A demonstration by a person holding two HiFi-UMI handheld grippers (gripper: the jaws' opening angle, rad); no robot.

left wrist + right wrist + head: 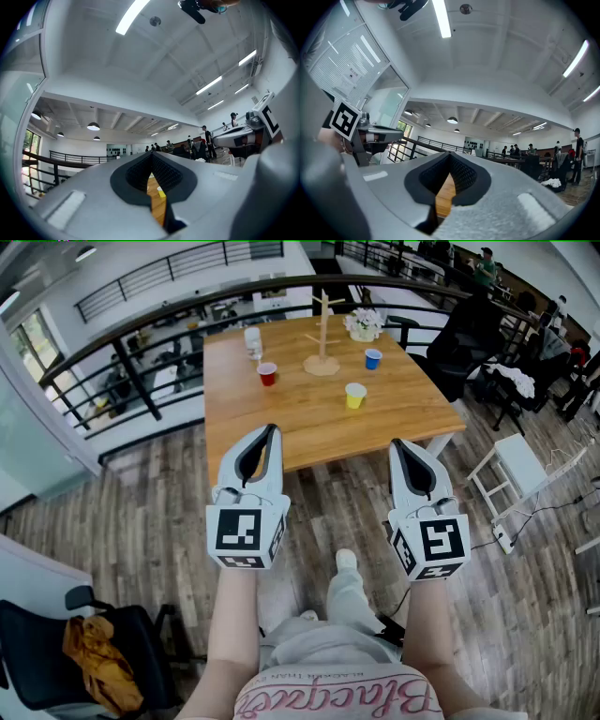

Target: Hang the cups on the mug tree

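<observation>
Clearly we have hung nothing yet: the left tongs (270,432) sit pressed together, empty, at lower left. Upper centre on the tabletop (309,423) stand the red cup (267,374), the mug tree (322,334), seemingly bare, the yellow cup (354,396) and the blue cup (373,358). The right tongs (397,443) are likewise pressed together on nothing.

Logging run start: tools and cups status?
Left tool, right tool shut, empty, short of table. Red cup, blue cup, yellow cup on table by mug tree, none hung. Flower pot beside tree.
</observation>
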